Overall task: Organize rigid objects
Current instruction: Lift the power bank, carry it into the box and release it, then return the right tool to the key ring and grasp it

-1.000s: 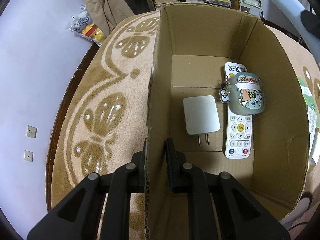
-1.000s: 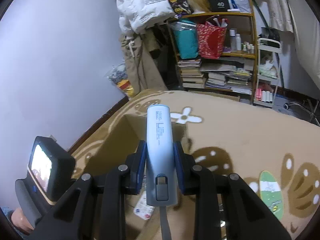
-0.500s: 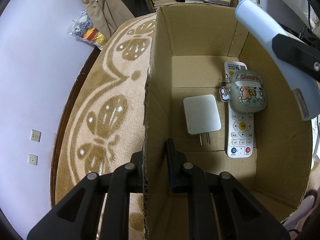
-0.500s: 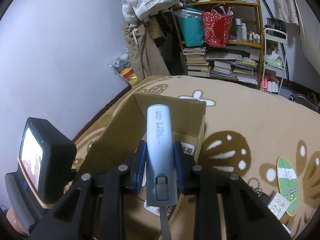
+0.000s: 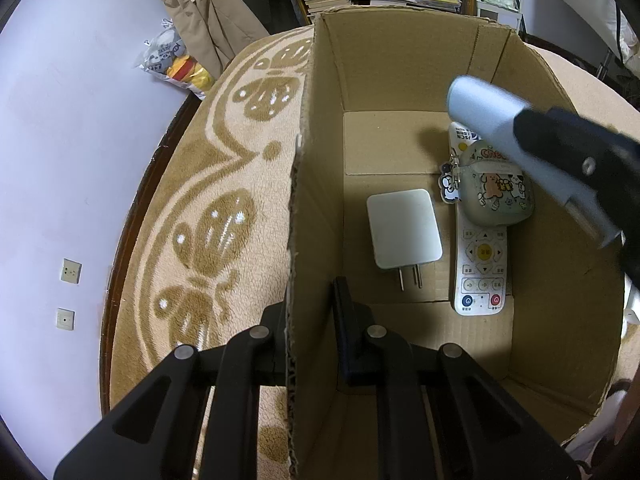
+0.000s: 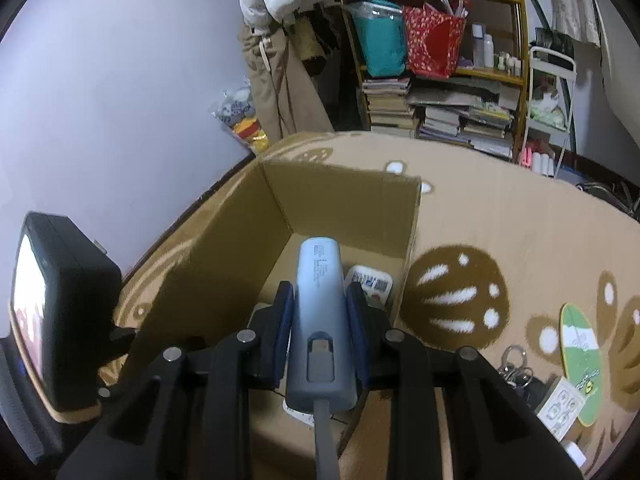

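The left gripper (image 5: 310, 304) is clamping the cardboard box's (image 5: 400, 64) left wall. The right gripper (image 6: 320, 312) is gripping the power bank (image 6: 322, 320) above the box interior, over the remote (image 5: 480, 264); bare floor is lying beside the charger (image 5: 404, 234).

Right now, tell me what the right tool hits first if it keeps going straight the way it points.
Probably the box floor: the right tool holds a light-blue power bank angled down into the cardboard box, heading toward bare cardboard beside the white remote. Depth is unclear.
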A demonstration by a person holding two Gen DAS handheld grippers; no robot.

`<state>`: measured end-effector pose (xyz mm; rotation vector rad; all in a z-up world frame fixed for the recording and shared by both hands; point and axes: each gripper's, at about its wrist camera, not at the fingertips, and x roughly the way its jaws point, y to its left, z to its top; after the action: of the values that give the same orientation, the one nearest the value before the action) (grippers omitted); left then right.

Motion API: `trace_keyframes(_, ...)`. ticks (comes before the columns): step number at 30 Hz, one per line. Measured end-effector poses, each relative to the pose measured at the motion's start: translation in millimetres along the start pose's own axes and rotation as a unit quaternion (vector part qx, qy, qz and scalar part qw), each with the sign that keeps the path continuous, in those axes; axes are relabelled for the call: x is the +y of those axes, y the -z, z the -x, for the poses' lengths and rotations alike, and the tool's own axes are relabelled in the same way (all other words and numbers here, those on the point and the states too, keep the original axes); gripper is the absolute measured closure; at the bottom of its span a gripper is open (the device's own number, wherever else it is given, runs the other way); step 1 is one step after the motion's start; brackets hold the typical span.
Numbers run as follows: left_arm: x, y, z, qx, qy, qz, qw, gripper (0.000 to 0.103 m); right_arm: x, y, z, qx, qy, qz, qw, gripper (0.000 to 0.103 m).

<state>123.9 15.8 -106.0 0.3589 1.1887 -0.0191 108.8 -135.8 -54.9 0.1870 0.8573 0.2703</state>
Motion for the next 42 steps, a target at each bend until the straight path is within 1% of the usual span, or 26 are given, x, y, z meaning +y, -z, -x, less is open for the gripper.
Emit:
trace_keyframes(3, -0.1, -0.4, 0.0, 0.0, 0.001, 0.0, 1.0, 0.089, 2.6, 3.7, -3.2, 0.004, 0.006, 0.011, 1.0, 0.074)
trace_keyframes(4, 0.1, -0.2, -0.2, 0.0, 0.0, 0.0, 1.0, 0.089, 3.8, 4.3, -2.7, 0.002, 0.008, 0.015, 1.0, 0.076)
trace_keyframes(5, 0.4, -0.1, 0.1, 0.0, 0.001, 0.001, 1.0, 0.089, 4.2, 4.1, -1.2, -0.002, 0.006, 0.016, 1.0, 0.081)
trace_keyframes(6, 0.2, -0.1, 0.1, 0.0, 0.003, 0.001, 1.0, 0.089, 5.0, 3.1, 1.0, -0.006, 0.001, 0.015, 1.0, 0.082)
trace_keyframes(9, 0.4, -0.1, 0.3, 0.0, 0.003, 0.002, 1.0, 0.089, 8.9, -1.6, 7.5, -0.016, 0.005, 0.018, 1.0, 0.082)
trace_keyframes(13, 0.7, 1.0, 0.0, 0.001, 0.002, 0.002, 1.0, 0.089, 9.5, -4.5, 17.4, -0.027, 0.021, 0.026, 0.999, 0.082)
trace_keyframes(21, 1.9, 0.8, -0.2, 0.002, 0.003, 0.002, 1.0, 0.089, -9.9, -3.2, 29.7, -0.029, 0.044, 0.012, 0.999, 0.079)
trace_keyframes(23, 2.0, 1.0, -0.3, 0.002, 0.003, 0.003, 1.0, 0.088, -16.7, -3.4, 29.9, -0.027, 0.05, 0.01, 0.998, 0.072)
trace_keyframes(25, 2.7, 1.4, -0.7, 0.002, 0.004, 0.005, 1.0, 0.088, -24.0, -2.7, 31.2, -0.026, 0.056, 0.006, 0.998, 0.051)
trace_keyframes(27, 3.8, 1.4, -0.5, 0.003, 0.005, 0.006, 1.0, 0.088, -31.5, -2.4, 32.7, -0.027, 0.065, 0.004, 0.998, 0.046)
trace_keyframes(29, 3.9, 1.5, -0.4, 0.003, 0.005, 0.005, 1.0, 0.088, -39.4, -1.8, 31.8, -0.019, 0.077, 0.006, 0.997, 0.039)
trace_keyframes(31, 3.9, 1.6, -0.3, 0.003, 0.004, 0.004, 1.0, 0.088, -47.2, -1.0, 30.1, -0.01, 0.093, 0.0, 0.996, 0.021)
trace_keyframes(33, 4.1, 1.8, -0.5, 0.003, 0.004, 0.004, 1.0, 0.088, -55.5, 0.6, 30.4, -0.006, 0.099, -0.008, 0.995, 0.017)
trace_keyframes(42, 5.0, 2.4, -0.4, 0.004, 0.006, 0.005, 1.0, 0.088, -101.8, 12.4, 24.2, 0.019, 0.108, -0.058, 0.992, 0.016)
